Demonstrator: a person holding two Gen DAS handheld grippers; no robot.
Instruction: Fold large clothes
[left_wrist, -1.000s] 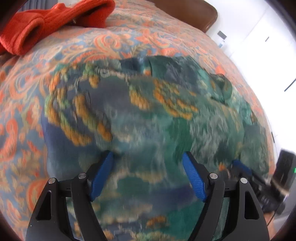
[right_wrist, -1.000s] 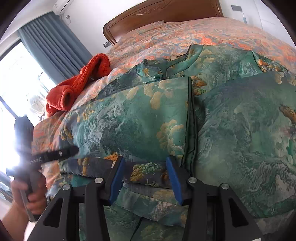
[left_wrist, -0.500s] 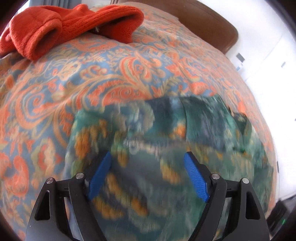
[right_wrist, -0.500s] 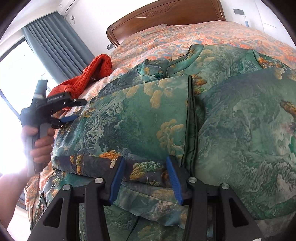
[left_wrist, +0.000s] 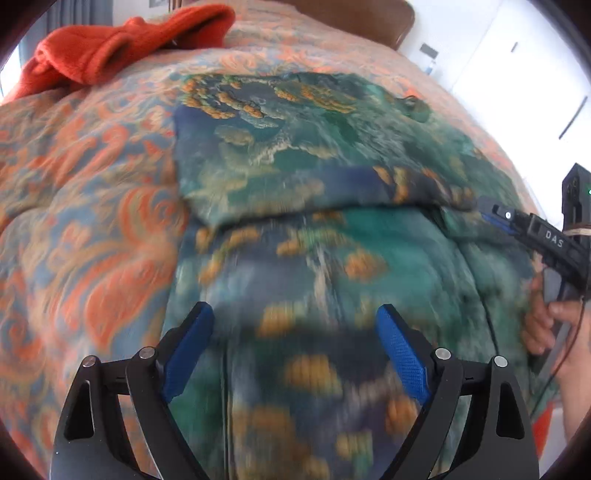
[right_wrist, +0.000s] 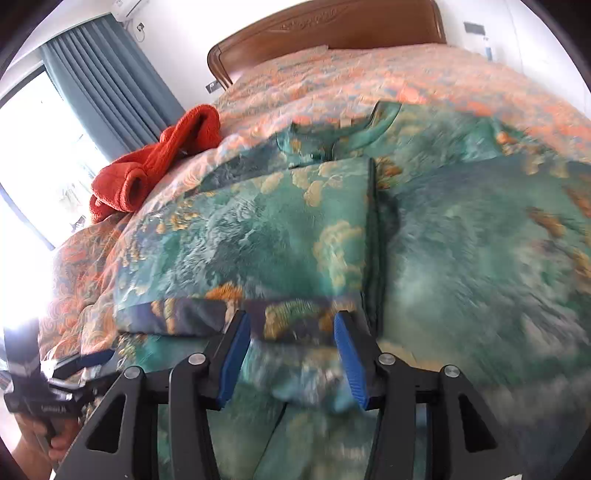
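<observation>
A large green garment with gold cloud print (left_wrist: 314, 158) lies on the bed, its left side folded over the middle (right_wrist: 258, 236). My left gripper (left_wrist: 293, 347) is open and empty, hovering low over the garment's lower part. My right gripper (right_wrist: 291, 350) has its jaws open, and the folded flap's dark lower edge (right_wrist: 192, 315) lies between the blue pads; I cannot tell if they pinch it. The right gripper also shows at the right edge of the left wrist view (left_wrist: 532, 229), and the left gripper at the lower left of the right wrist view (right_wrist: 62, 384).
An orange-and-blue paisley bedspread (left_wrist: 81, 206) covers the bed. A red knitted garment (right_wrist: 155, 162) lies crumpled at the far left. A wooden headboard (right_wrist: 332, 26) stands at the back, with blue curtains (right_wrist: 107, 85) and a bright window on the left.
My left gripper has swung back from the far-left bedspread to low over the garment's lower part. The right gripper has stayed at the flap's lower edge.
</observation>
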